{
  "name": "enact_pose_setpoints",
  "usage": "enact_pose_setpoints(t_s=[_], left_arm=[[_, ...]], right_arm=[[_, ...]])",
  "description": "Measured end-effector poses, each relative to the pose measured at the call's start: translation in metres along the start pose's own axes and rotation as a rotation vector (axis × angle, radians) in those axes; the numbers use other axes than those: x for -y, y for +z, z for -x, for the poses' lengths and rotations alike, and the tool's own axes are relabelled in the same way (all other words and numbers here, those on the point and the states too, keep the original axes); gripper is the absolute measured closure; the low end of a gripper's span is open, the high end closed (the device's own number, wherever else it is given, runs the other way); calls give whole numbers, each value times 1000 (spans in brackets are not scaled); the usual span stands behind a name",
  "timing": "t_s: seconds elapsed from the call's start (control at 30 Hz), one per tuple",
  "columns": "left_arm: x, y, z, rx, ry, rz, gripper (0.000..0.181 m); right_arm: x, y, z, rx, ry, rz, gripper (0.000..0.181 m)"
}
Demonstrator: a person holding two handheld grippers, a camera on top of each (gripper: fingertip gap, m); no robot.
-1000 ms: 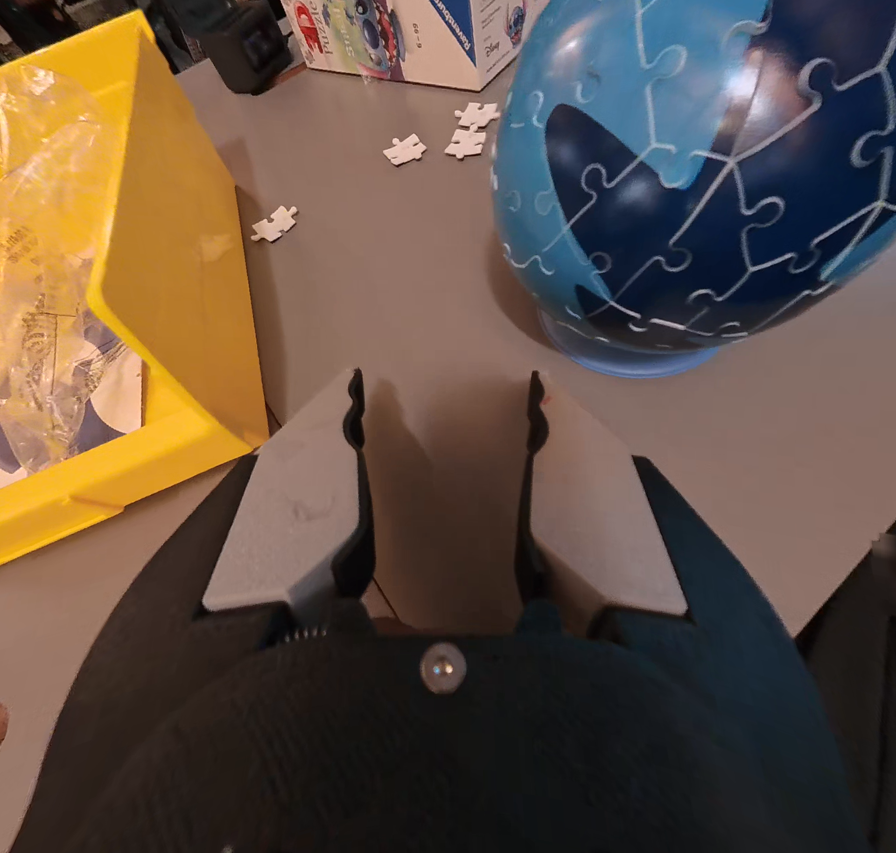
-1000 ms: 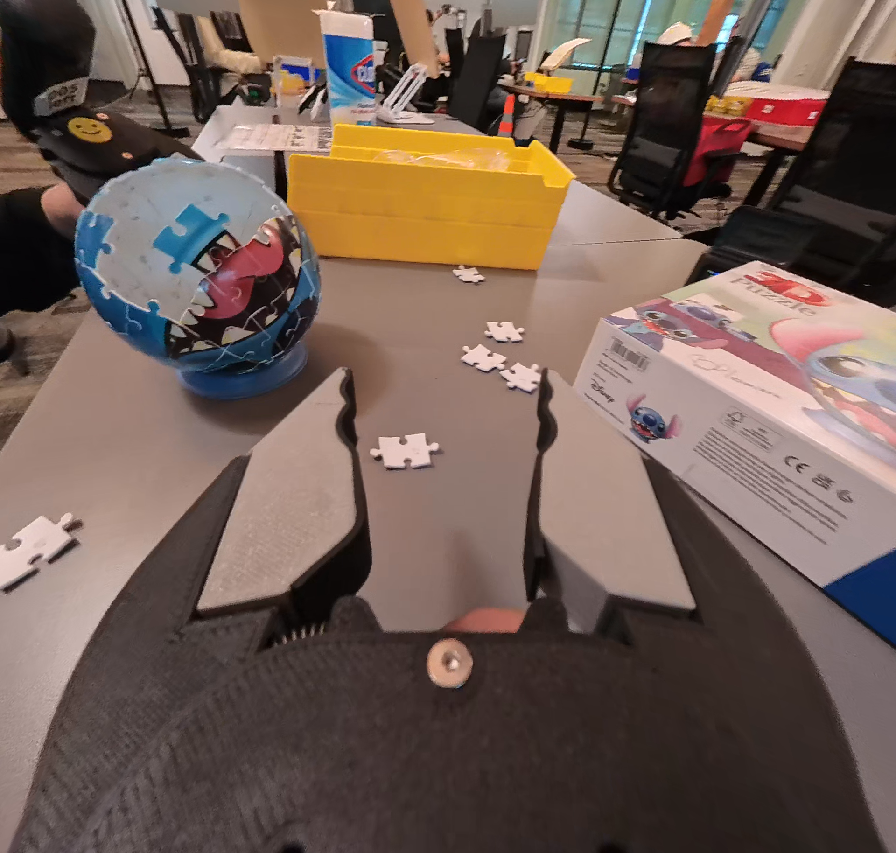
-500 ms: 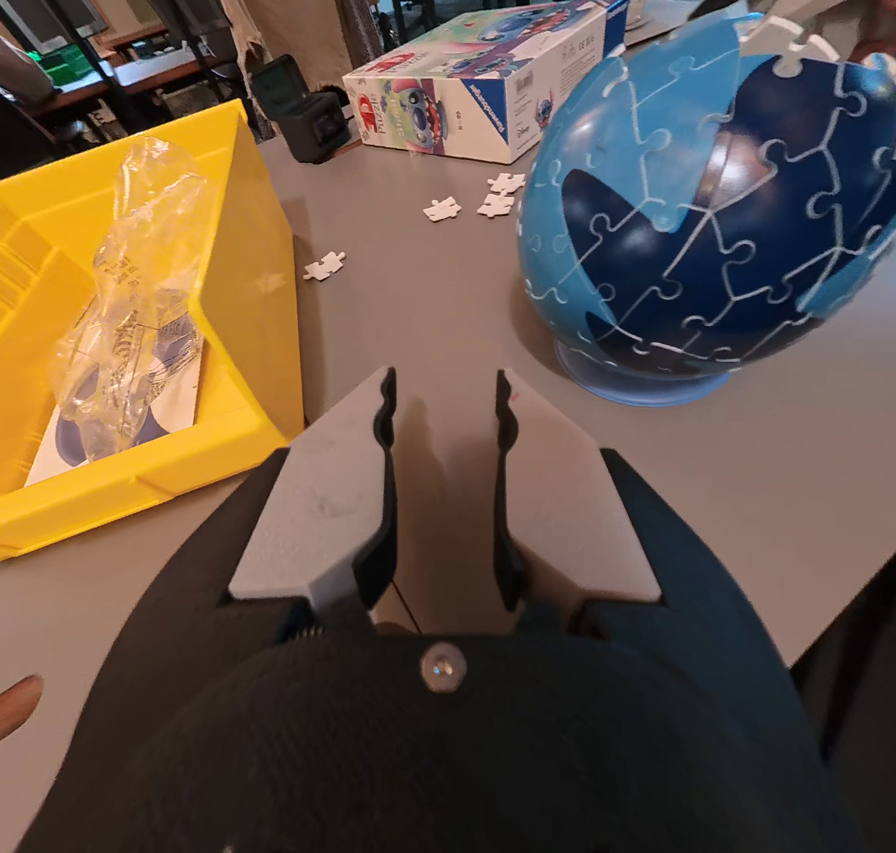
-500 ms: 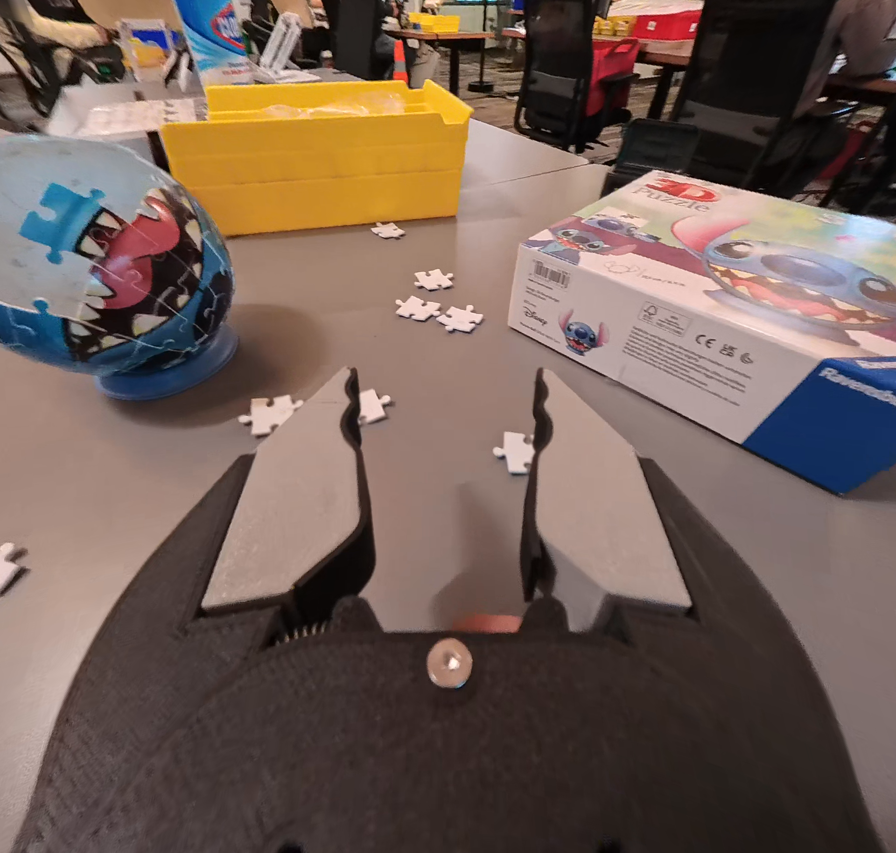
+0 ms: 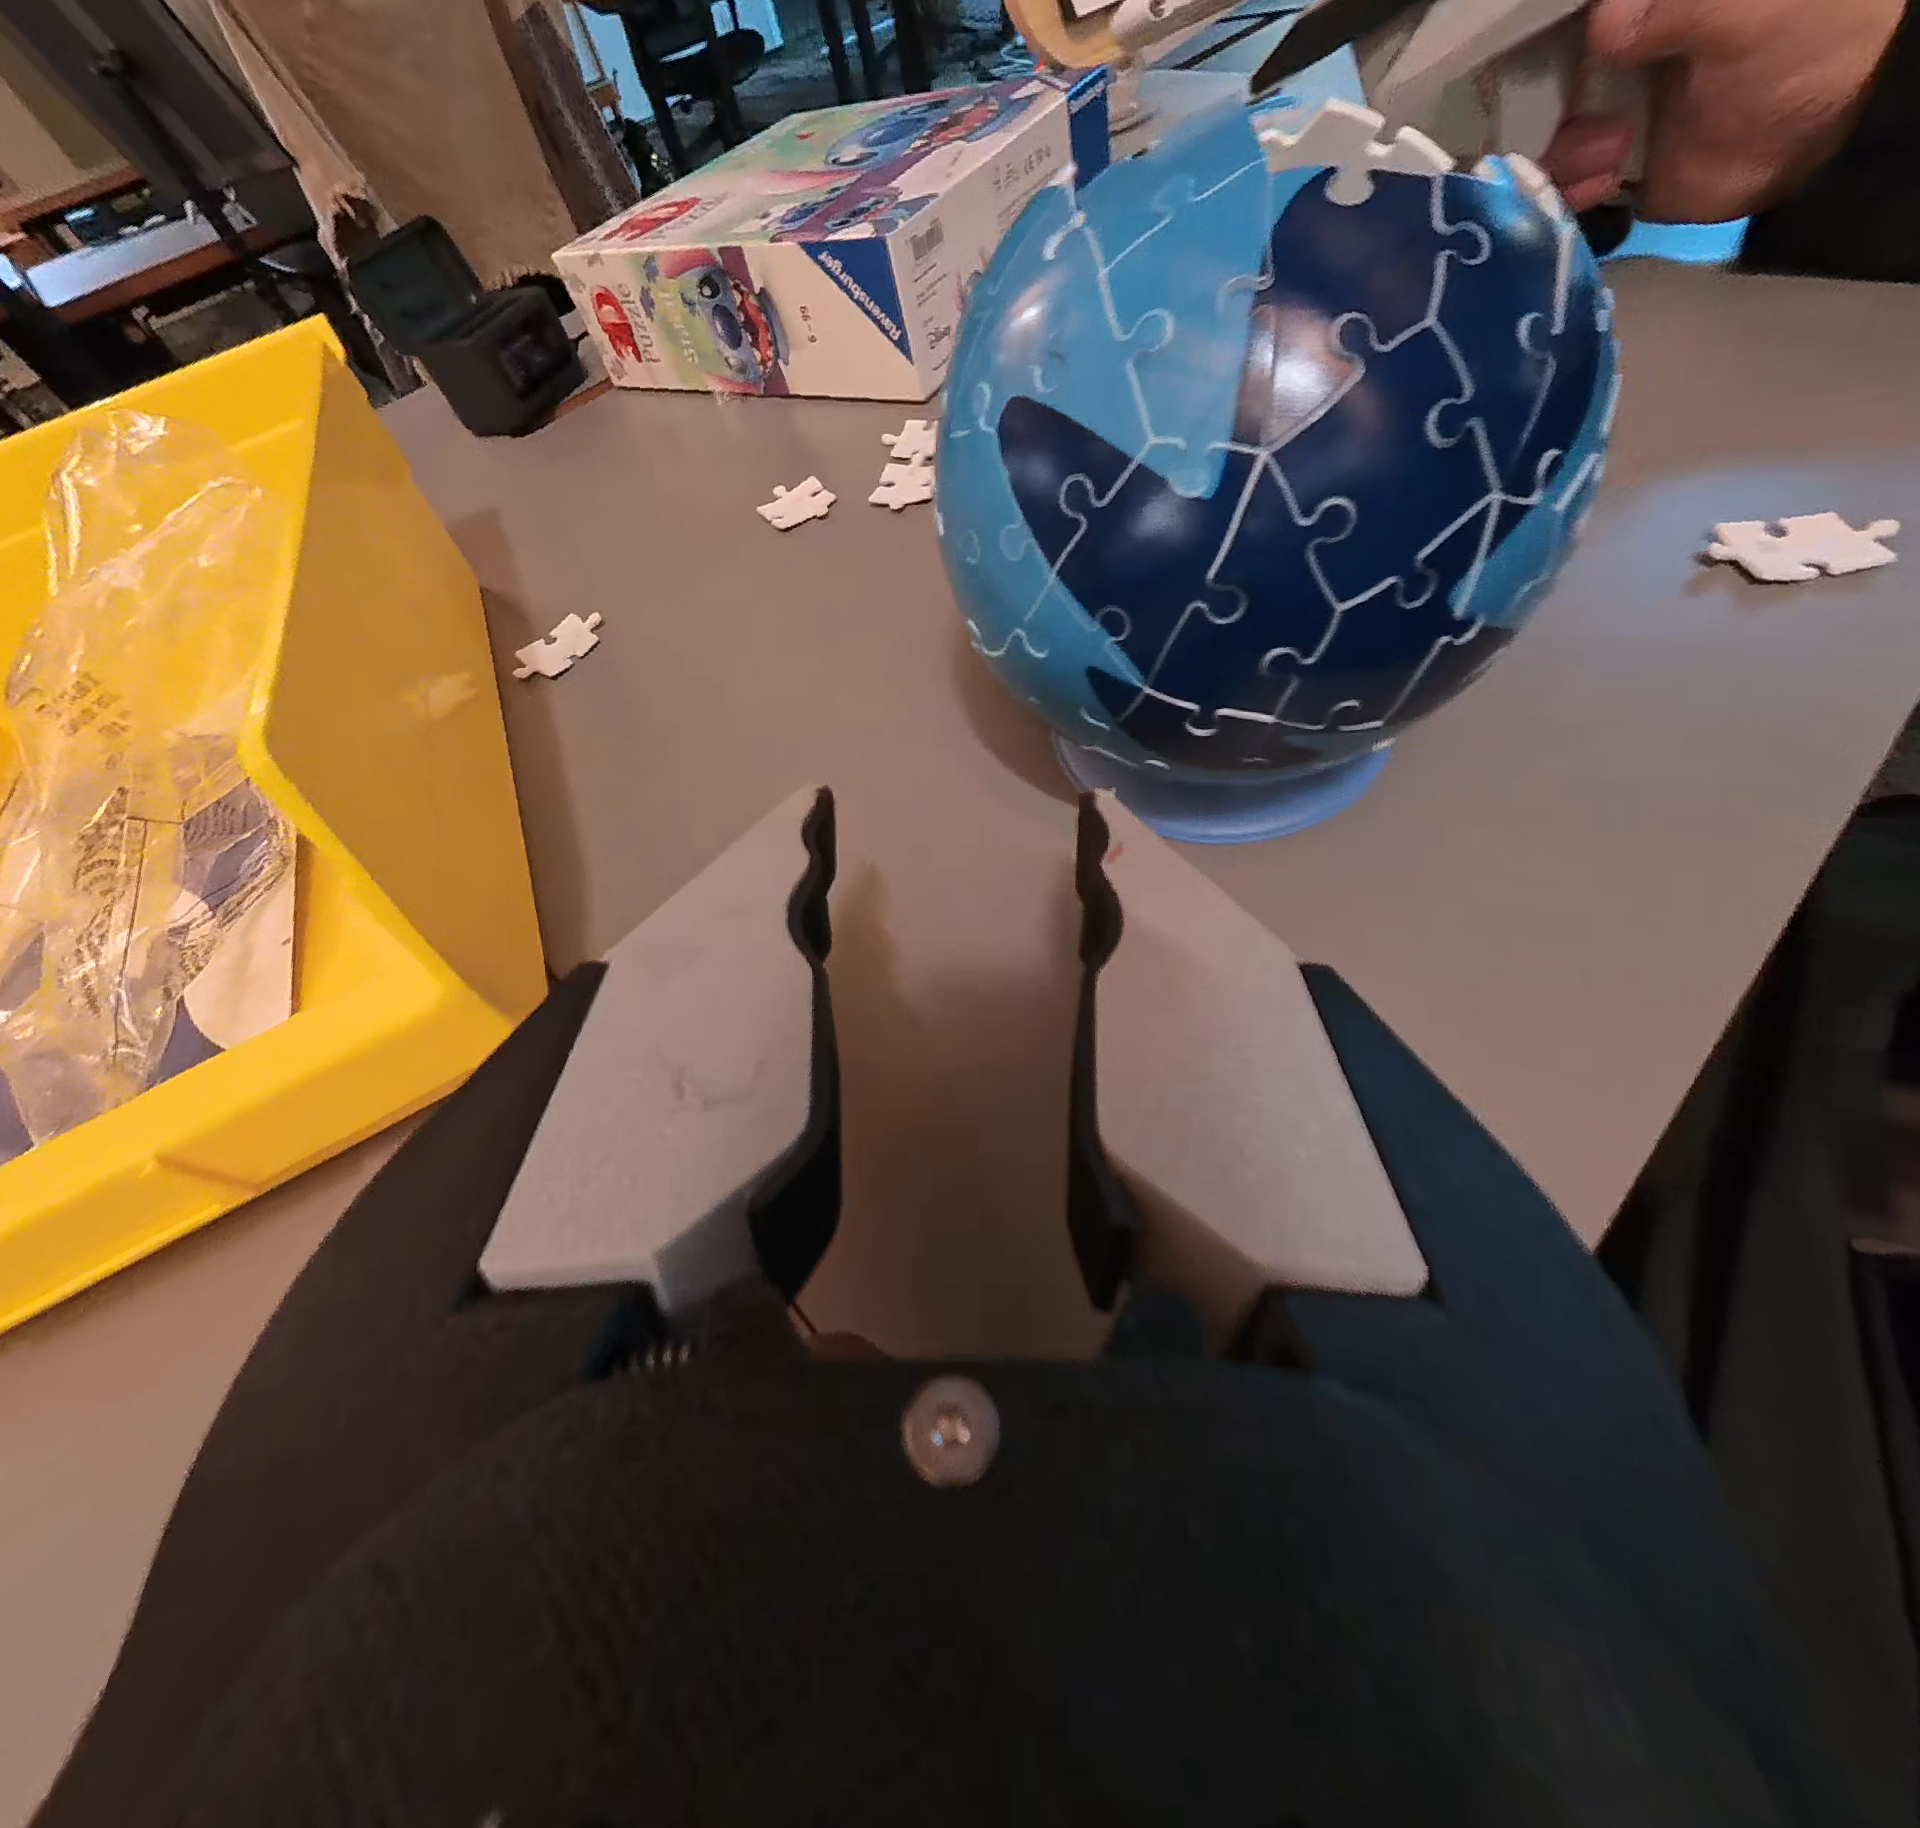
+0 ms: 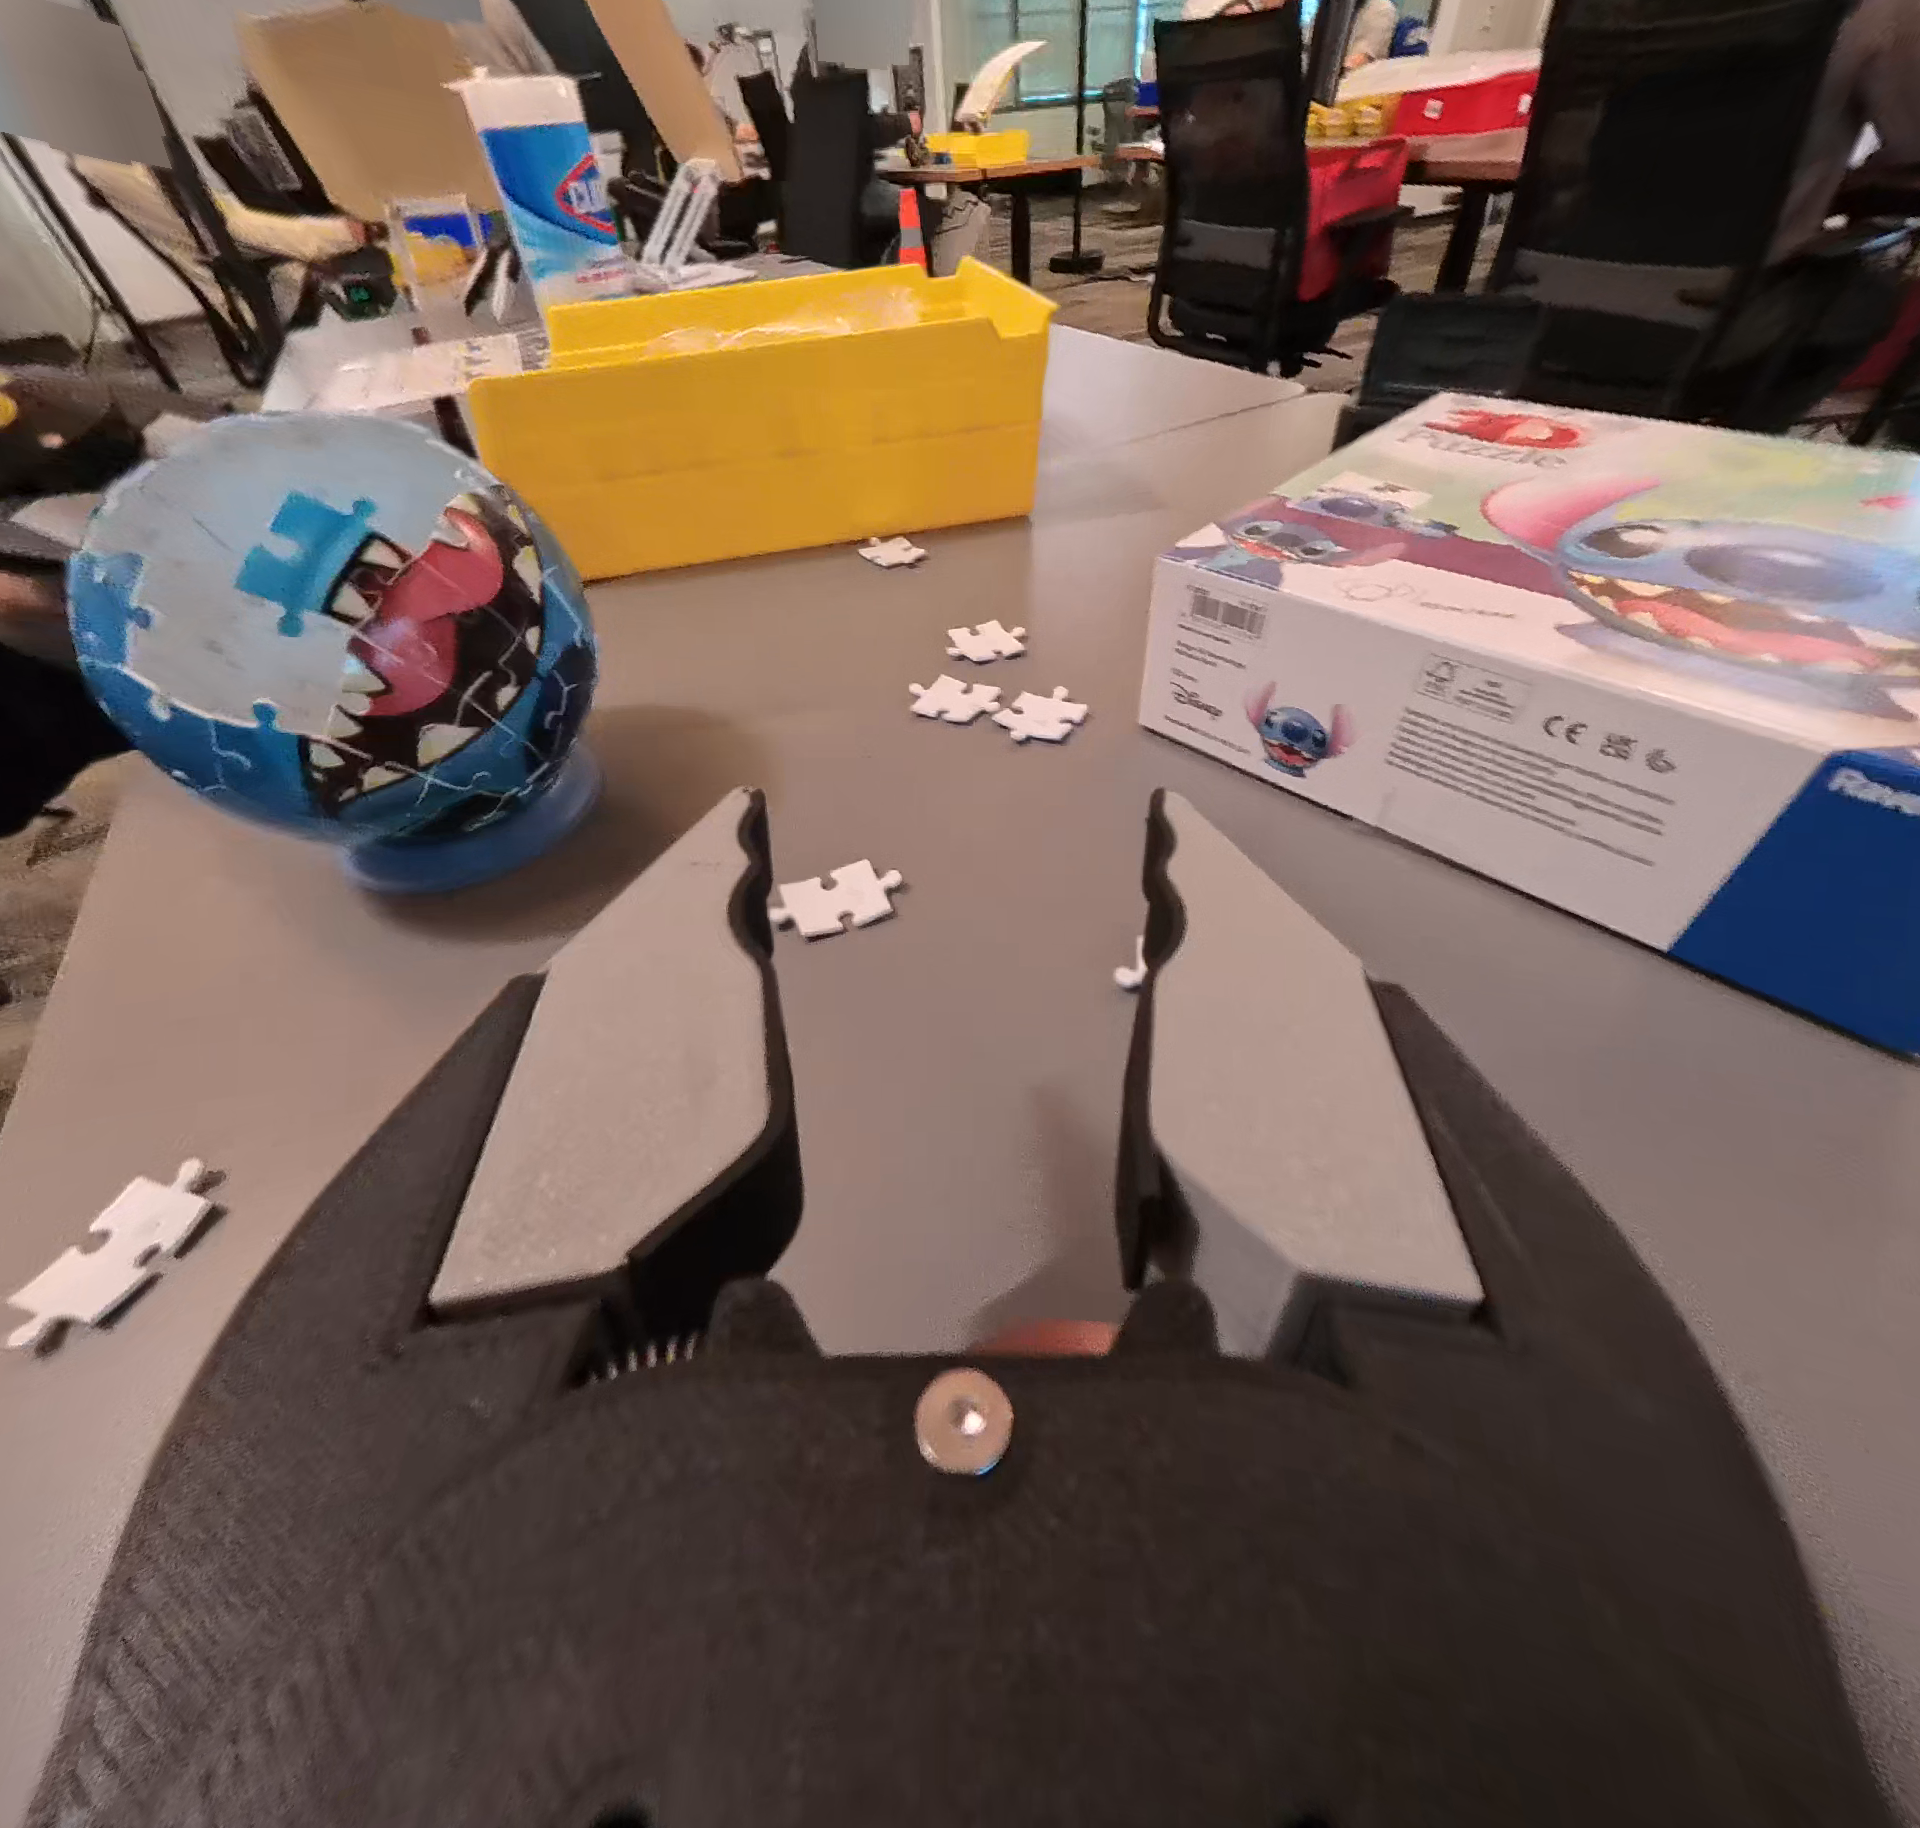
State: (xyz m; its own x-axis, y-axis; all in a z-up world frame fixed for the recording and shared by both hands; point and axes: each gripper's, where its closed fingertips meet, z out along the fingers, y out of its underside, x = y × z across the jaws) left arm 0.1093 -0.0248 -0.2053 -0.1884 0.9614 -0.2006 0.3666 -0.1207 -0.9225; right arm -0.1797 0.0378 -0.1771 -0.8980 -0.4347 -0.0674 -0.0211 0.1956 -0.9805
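The blue puzzle ball point(image 6: 322, 656) stands on its stand at the left of the right wrist view, partly built — grey patches bare, white loose pieces point(image 6: 836, 895) scattered over the grey tabletop point(image 6: 935, 1103). Both the left gripper point(image 5: 951, 833) and right gripper point(image 6: 951, 833) gape empty; the nearest piece lies just beyond the right one's tips.
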Motion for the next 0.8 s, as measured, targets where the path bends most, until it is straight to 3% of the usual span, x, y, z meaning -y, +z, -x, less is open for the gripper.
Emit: enact_pose_setpoints(t_s=[0.07,0.17,0.27,0.3,0.37,0.43,0.47,0.53,0.57,0.6,0.63,0.7,0.8], left_arm=[[0,1,-1,-6,5,4,138],[-3,3,-1,-8,0,26,138],[-4,3,-2,-12,8,30,138],[-3,3,-2,-11,5,28,138],[-2,2,-1,-10,0,19,139],[-1,1,0,-7,-4,9,139],[-1,1,0,-8,-8,5,139],[0,0,1,-9,-17,-1,139],[0,0,1,-9,-19,-4,140],[1,0,1,-10,-21,-6,140],[1,0,1,-11,-23,-5,140],[0,0,1,-9,-21,-4,140],[0,0,1,-10,-18,2,142]], right_arm=[[1,-2,-3,-11,-5,0,102],[11,-7,-4,20,70,-57,105],[34,-19,14,257,279,-194,102],[32,-21,10,271,314,-183,113],[23,-19,-9,99,188,-113,109],[40,-26,1,110,147,-215,90],[40,-27,1,103,138,-219,105],[24,-21,-19,-72,53,-87,109],[28,-20,-19,-92,54,-110,80],[33,-21,-10,-31,73,-155,80],[29,-21,-8,-5,69,-143,93],[16,-17,-23,-118,15,-37,102],[23,-19,-12,-35,40,-95,103]])
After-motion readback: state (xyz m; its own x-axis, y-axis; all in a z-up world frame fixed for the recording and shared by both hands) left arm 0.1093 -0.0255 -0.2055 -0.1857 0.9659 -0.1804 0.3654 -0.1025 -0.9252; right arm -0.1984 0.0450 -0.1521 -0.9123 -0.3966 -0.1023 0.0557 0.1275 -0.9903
